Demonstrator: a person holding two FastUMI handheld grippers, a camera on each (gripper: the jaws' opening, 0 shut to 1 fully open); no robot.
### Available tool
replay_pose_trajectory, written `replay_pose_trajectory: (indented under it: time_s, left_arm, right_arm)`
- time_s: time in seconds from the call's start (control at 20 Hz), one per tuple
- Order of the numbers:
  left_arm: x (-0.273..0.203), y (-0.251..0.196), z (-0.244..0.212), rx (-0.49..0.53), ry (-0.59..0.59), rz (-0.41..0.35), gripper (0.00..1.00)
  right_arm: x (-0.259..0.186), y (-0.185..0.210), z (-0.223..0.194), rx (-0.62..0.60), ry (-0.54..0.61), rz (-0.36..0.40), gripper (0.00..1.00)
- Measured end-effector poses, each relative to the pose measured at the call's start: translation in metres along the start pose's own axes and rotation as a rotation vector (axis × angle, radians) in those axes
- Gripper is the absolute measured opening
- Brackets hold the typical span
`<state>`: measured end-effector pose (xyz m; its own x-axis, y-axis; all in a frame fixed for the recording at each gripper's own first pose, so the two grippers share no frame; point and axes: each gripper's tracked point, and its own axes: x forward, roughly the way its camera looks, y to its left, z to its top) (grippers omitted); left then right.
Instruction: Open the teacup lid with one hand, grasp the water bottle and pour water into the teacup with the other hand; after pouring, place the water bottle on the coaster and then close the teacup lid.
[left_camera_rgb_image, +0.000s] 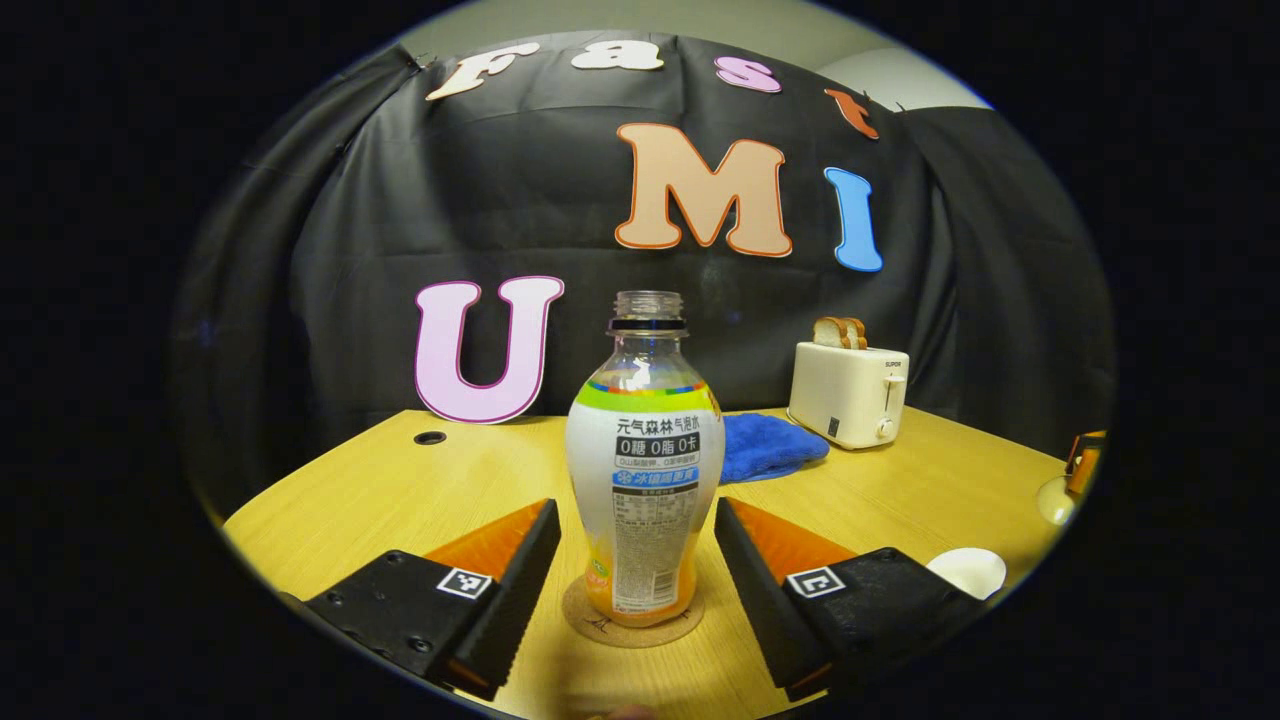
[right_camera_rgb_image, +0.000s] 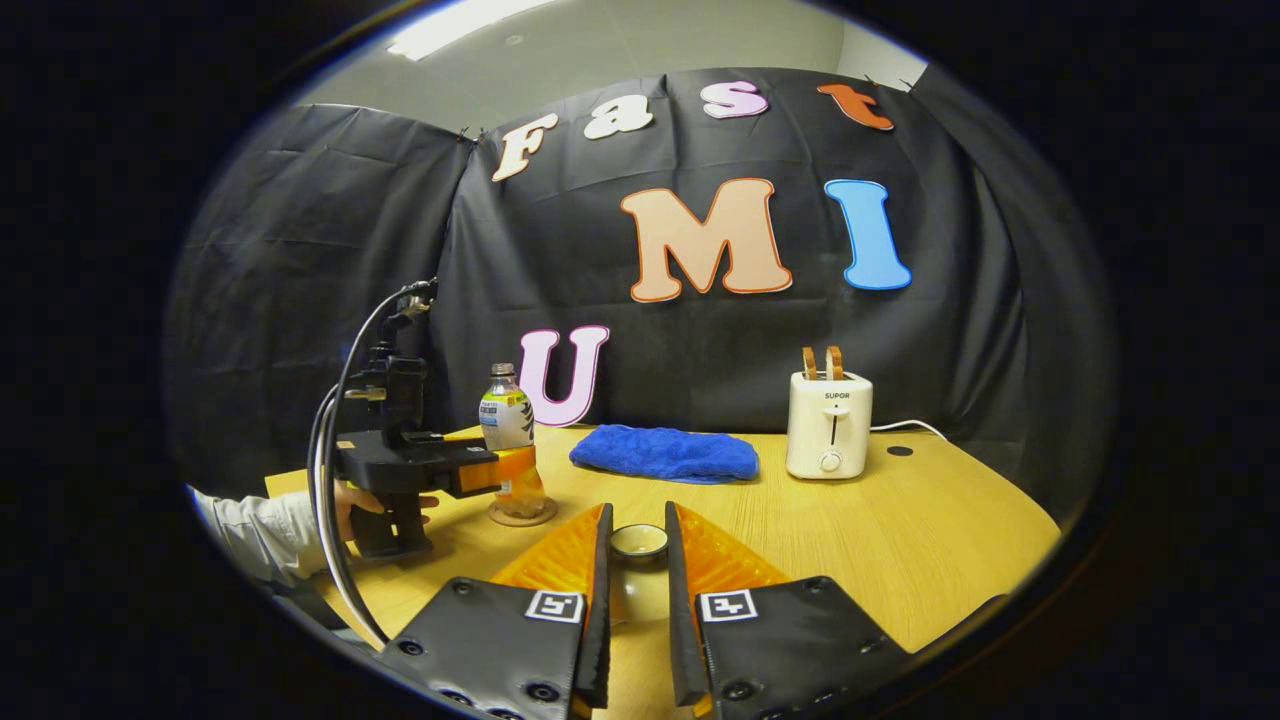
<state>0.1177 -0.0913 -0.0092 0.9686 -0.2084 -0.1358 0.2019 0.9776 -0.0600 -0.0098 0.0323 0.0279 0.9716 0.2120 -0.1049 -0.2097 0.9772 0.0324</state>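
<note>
Left gripper (left_camera_rgb_image: 635, 560) spread wide around the water bottle (left_camera_rgb_image: 645, 470); right gripper (right_camera_rgb_image: 636, 590) nearly closed on something small.

The bottle stands uncapped on its coaster (left_camera_rgb_image: 632, 622), clear of both left fingers. Whether the right fingers press what lies between them, I cannot tell; the teacup (right_camera_rgb_image: 639, 541) sits just beyond their tips. A blue cloth (right_camera_rgb_image: 665, 453) and toaster (right_camera_rgb_image: 829, 425) stand near the table's (right_camera_rgb_image: 900, 540) far edge.

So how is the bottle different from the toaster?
The bottle is see-through at the top and rounded; the toaster is cream and boxy. The bottle stands on a round coaster; the toaster sits straight on the table. The bottle's top is open with no cap; the toaster has bread sticking out of its top. Both stand upright.
</note>
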Motion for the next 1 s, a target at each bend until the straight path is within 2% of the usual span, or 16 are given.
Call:
replay_pose_trajectory:
  time_s: [0.1, 0.35, 0.6, 1.0]
  left_arm:
    - [-0.010, 0.003, 0.004, 0.004, -0.022, 0.009, 0.95]
    - [-0.040, 0.010, 0.008, 0.030, -0.054, 0.043, 0.95]
    - [-0.068, 0.006, 0.022, 0.041, -0.104, 0.035, 0.94]
    - [-0.091, 0.011, 0.024, 0.040, -0.139, 0.028, 0.94]
  right_arm:
    - [0.001, 0.004, 0.000, 0.007, -0.005, 0.005, 0.28]
    - [0.009, 0.014, -0.002, 0.041, -0.031, 0.027, 0.28]
    - [0.022, 0.033, -0.007, 0.117, -0.044, 0.066, 0.28]
    - [0.045, 0.046, -0.035, 0.066, 0.012, 0.036, 0.29]
